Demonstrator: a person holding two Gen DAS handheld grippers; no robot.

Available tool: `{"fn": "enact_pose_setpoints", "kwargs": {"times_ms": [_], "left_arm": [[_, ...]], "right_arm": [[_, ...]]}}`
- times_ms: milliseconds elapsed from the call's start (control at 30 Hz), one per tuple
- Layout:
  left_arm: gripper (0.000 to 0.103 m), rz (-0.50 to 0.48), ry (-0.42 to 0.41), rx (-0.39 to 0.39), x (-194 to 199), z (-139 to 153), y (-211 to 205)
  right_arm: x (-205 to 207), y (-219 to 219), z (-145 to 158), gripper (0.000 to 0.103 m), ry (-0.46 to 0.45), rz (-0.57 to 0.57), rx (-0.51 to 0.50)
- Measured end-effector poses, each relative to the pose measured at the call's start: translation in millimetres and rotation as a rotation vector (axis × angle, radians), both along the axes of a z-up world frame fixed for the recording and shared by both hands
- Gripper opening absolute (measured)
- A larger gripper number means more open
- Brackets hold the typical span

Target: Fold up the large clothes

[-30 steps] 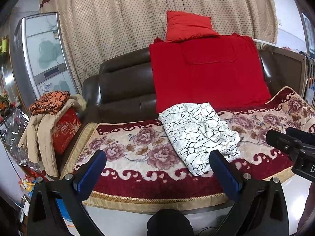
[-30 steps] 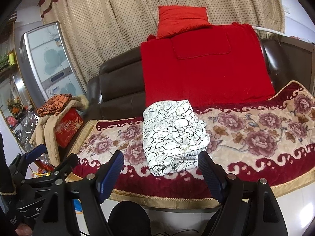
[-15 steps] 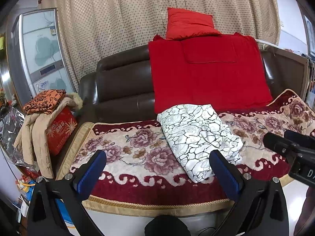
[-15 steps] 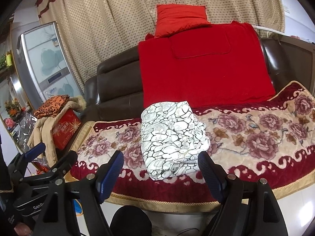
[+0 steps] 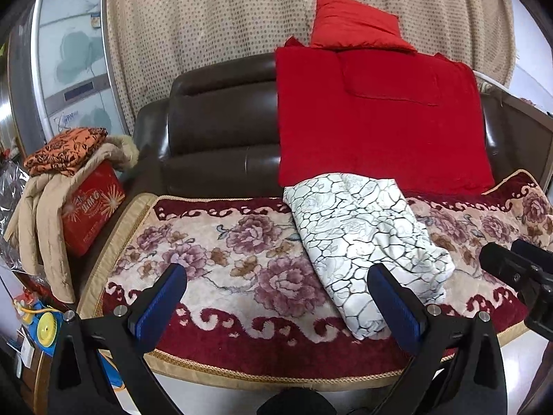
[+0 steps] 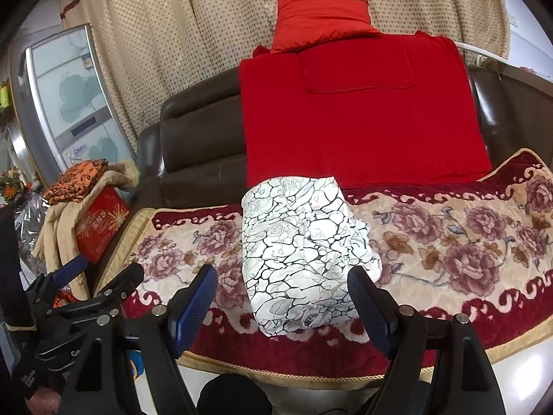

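**Both grippers hanging wide over the folded bundle**

I am holding my left gripper (image 5: 276,306) with its 2 blue-padded fingers (image 5: 157,306) spread wide, nothing between them, above the front edge of the floral blanket (image 5: 221,259) that is covering the sofa seat. My right gripper (image 6: 281,306) is gaping just as wide and is also gripping nothing.

The white garment with the black crackle pattern (image 6: 297,256) is lying as a folded bundle on the floral blanket, its far end resting against the foot of the red blanket (image 6: 359,114) that is draping the backrest of the brown leather sofa (image 6: 197,138). In my right view the bundle's near end is sitting between my fingers, beyond the tips and not touching them. In my left view the same bundle (image 5: 363,242) is lying to the right, near my right-hand finger.

A red cushion (image 5: 352,24) is perching on top of the backrest. At the left, beside the sofa arm, a beige coat (image 5: 41,214) and an orange patterned cloth (image 5: 65,150) are lying over a red box (image 5: 93,214).
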State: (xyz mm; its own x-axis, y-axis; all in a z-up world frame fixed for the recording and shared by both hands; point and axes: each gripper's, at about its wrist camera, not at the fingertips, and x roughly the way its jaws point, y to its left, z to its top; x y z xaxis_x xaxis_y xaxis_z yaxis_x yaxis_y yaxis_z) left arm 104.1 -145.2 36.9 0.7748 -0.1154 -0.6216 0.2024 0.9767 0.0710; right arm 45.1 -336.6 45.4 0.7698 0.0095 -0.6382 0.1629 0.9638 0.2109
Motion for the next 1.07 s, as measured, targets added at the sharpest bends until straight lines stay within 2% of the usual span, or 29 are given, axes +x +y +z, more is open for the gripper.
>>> {"fn": "enact_pose_setpoints", "kwargs": {"times_ms": [333,767,1067], "left_arm": [[0.103,0.013,0.044,0.002,36,-26,15],[0.103,0.033,0.085,-0.010,59,-49,36],[0.103,0.012,0.081,-0.013,84,-64,26]], "right_arm": [[43,10,-19,0.081,0.036,-0.010,-0.017],[83,28,-60,0.081,0.125,0.006,-0.016],[104,23,-77,0.081,0.147,0.026,-0.017]]}}
